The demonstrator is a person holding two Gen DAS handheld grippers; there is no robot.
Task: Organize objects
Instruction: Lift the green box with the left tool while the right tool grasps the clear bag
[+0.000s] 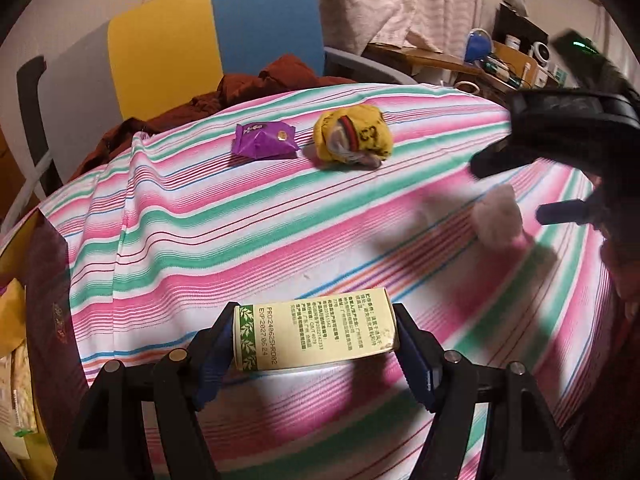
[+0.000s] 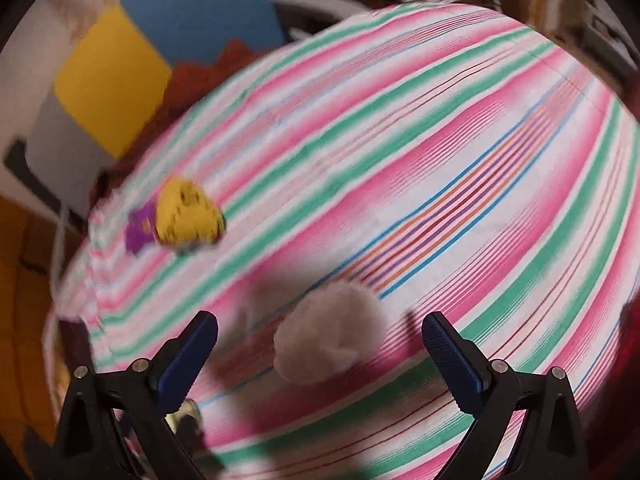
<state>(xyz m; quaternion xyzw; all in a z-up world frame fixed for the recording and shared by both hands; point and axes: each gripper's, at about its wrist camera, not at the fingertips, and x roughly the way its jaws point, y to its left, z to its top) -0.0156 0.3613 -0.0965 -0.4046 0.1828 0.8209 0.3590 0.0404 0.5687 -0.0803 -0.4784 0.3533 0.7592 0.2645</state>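
My left gripper (image 1: 316, 336) is shut on a pale yellow carton (image 1: 316, 330) with green print, held just above the striped tablecloth (image 1: 240, 240). Farther back lie a purple snack packet (image 1: 264, 141) and a balled yellow sock (image 1: 352, 136). A fluffy pinkish-grey ball (image 1: 498, 220) sits at the right, beside the blurred right gripper body (image 1: 560, 132). In the right wrist view my right gripper (image 2: 320, 340) stands open with the fluffy ball (image 2: 328, 336) between its fingers, untouched. The yellow sock (image 2: 186, 212) and purple packet (image 2: 138, 230) lie far left.
A chair with a yellow and blue back (image 1: 216, 36) holds a dark red garment (image 1: 256, 84) behind the table. A dark red box (image 1: 48, 300) stands at the left edge. A cluttered desk (image 1: 500, 64) fills the back right.
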